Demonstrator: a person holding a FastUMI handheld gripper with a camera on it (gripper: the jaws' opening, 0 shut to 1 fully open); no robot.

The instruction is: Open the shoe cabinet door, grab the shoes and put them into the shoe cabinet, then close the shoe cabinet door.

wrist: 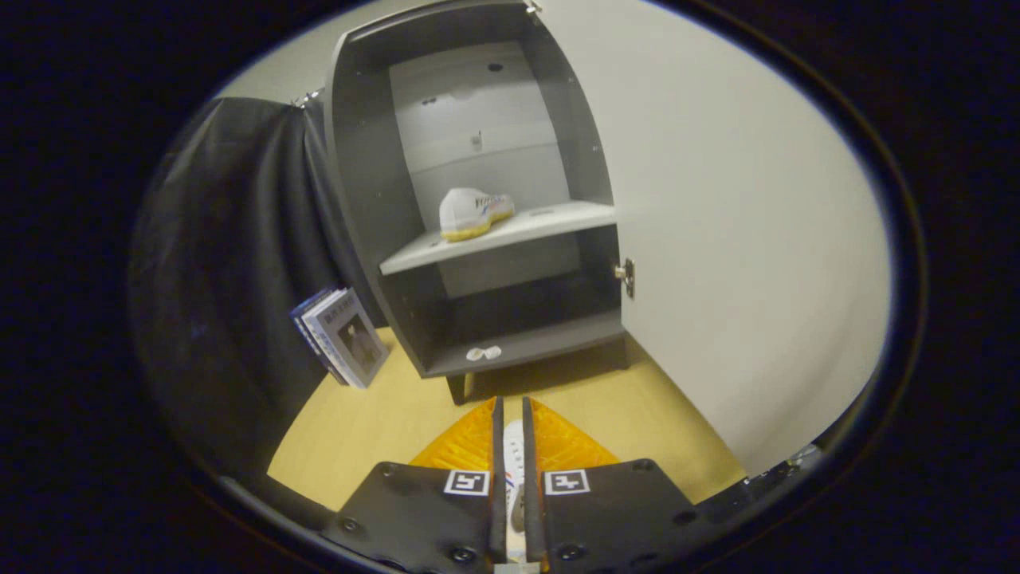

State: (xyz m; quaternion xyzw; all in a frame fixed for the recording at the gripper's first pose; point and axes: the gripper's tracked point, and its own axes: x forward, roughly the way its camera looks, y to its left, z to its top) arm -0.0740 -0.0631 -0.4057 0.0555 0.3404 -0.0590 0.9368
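1. The gripper (pixel 514 422) points at the open cabinet (pixel 478 199), level with its foot and well short of it, over the yellow floor (pixel 374 422).
2. Its fingers are drawn close together, pinching a white shoe (pixel 515 462) in the narrow gap between them.
3. A second white shoe (pixel 474 213) sits on the cabinet's middle shelf (pixel 550 223).
4. The door (pixel 741 239) is swung wide to the right.
5. Books (pixel 343 335) lean against the black cloth beside the cabinet.

The gripper (pixel 514 426) has two flat, narrow, parallel fingers with only a thin slit between them. Behind them sit two dark blocks, each bearing a square black-and-white marker tag and several round screws.
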